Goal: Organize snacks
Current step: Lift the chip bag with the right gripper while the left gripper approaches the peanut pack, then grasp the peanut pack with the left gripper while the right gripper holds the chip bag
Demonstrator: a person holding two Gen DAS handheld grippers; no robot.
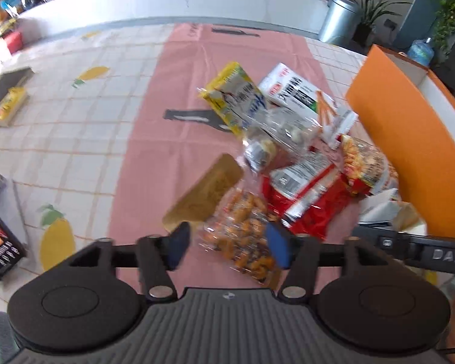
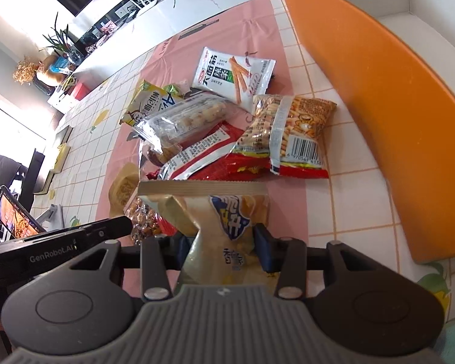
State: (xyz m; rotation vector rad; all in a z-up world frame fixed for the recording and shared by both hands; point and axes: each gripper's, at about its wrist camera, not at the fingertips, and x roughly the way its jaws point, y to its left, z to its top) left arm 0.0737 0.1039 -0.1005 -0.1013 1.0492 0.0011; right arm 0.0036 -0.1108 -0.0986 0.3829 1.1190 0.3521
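Note:
A pile of snack packets lies on the pink table runner (image 1: 179, 91). My left gripper (image 1: 227, 247) is open above a clear bag of orange snacks (image 1: 245, 230), its blue pads either side of it. A gold packet (image 1: 206, 194), a yellow bag (image 1: 236, 97), a white strip-snack bag (image 1: 294, 91) and a red bag (image 1: 312, 203) lie beyond. My right gripper (image 2: 224, 247) is shut on a pale yellow chip bag (image 2: 224, 221) and holds it upright. The orange box (image 2: 376, 97) with a white inside stands to the right.
A yellow packet (image 1: 9, 106) lies in a grey tray at the far left. A phone on a stand (image 2: 18, 215) sits at the left table edge. The left gripper's body (image 2: 60, 239) reaches in beside my right one. A striped bag (image 2: 291, 133) lies near the box.

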